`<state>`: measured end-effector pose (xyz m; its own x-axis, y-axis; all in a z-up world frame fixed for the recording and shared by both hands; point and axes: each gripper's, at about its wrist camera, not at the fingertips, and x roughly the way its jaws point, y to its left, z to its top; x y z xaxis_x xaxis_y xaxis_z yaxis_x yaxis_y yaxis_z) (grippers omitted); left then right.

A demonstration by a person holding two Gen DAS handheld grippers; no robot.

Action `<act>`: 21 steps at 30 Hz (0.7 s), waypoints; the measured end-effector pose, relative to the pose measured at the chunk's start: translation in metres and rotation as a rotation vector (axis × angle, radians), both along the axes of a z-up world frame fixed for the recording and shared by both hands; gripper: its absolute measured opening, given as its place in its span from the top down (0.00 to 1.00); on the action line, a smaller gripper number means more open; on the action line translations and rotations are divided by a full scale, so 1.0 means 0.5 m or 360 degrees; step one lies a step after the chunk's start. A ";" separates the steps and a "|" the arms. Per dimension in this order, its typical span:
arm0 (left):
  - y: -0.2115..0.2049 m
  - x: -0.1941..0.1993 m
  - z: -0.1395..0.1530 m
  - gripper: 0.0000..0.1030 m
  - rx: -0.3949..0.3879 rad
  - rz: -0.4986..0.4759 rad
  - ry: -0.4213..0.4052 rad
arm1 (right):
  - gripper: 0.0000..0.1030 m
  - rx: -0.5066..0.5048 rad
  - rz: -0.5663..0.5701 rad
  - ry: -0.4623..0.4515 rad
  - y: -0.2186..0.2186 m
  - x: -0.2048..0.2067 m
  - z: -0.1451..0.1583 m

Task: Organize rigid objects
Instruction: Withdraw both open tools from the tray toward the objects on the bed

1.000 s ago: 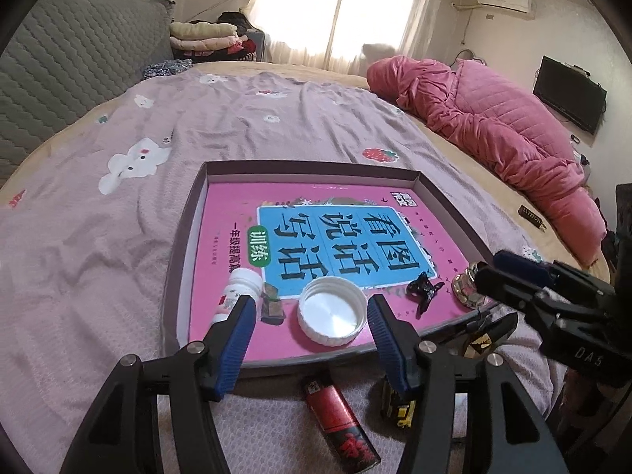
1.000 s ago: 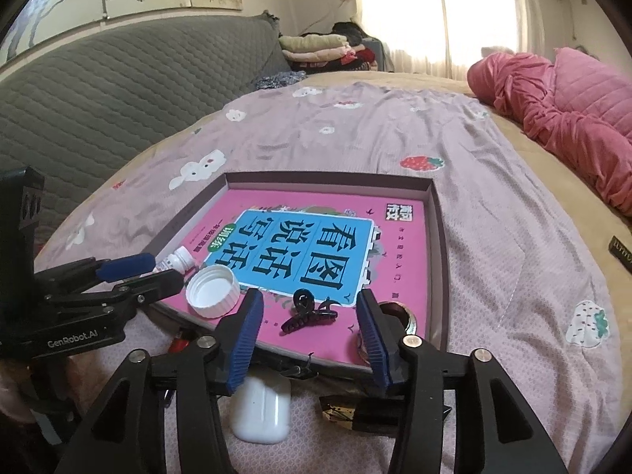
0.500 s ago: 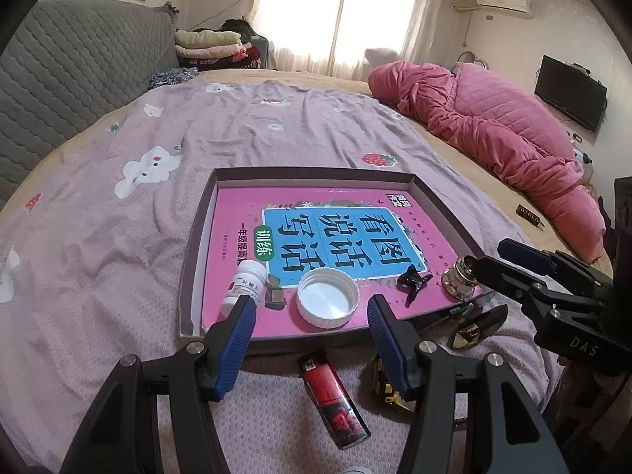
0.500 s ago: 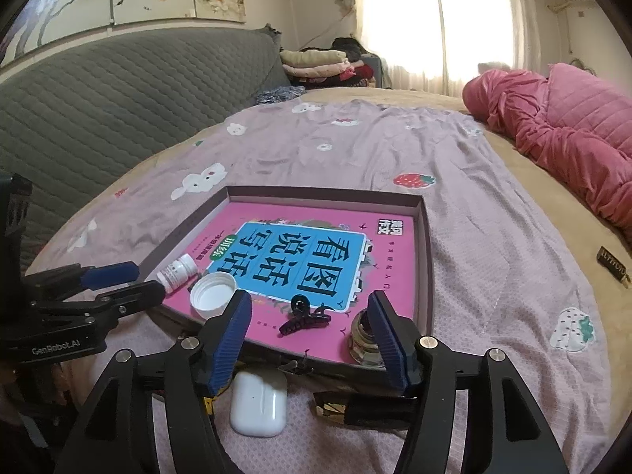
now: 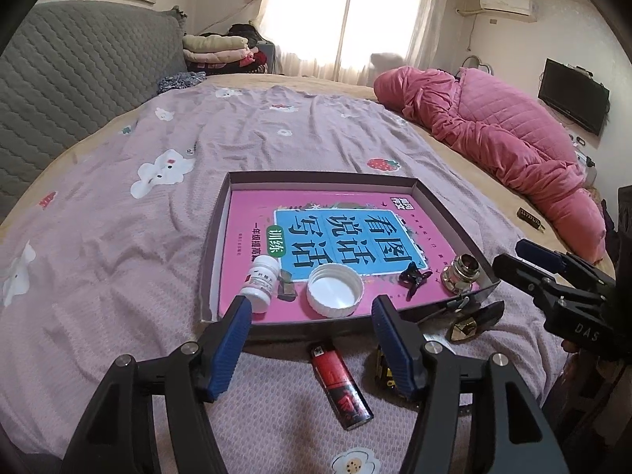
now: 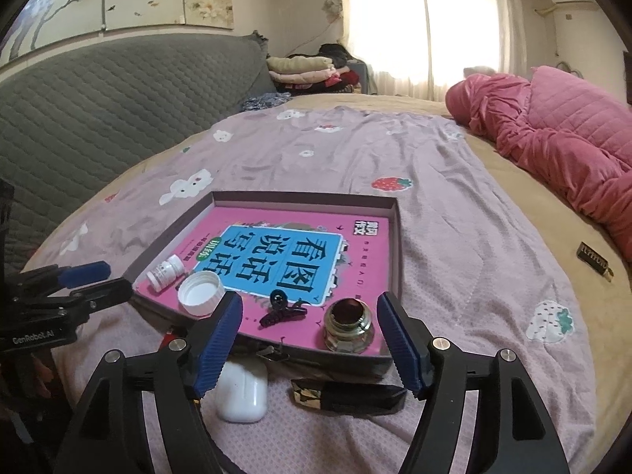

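Rigid objects now sit released: the right gripper, its jaws just opened and empty, hangs low in frame behind the squat glass-and-brass jar in the shallow grey tray, meaning that placement looks done, while a white earbud case waits outside.

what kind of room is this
Most likely a bedroom: the tray sits on a bed spread with a cartoon-print sheet, a pink quilt is bunched along one side, and folded clothes are stacked by the window.
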<state>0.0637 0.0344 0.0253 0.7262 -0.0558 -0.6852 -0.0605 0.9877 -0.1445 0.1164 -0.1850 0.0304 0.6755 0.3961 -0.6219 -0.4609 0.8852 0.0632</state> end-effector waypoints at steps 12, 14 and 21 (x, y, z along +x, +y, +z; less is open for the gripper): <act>-0.002 -0.028 -0.004 0.39 0.0014 0.0006 0.0041 | 0.29 -0.0008 -0.0042 -0.0007 -0.036 -0.027 0.008; -0.005 -0.031 -0.006 0.39 0.0018 0.0001 0.0051 | 0.29 -0.0019 -0.0041 0.0000 -0.042 -0.033 0.006; -0.019 -0.040 -0.012 0.39 0.0033 -0.0019 0.0078 | 0.29 -0.0036 -0.0036 0.0037 -0.052 -0.049 -0.003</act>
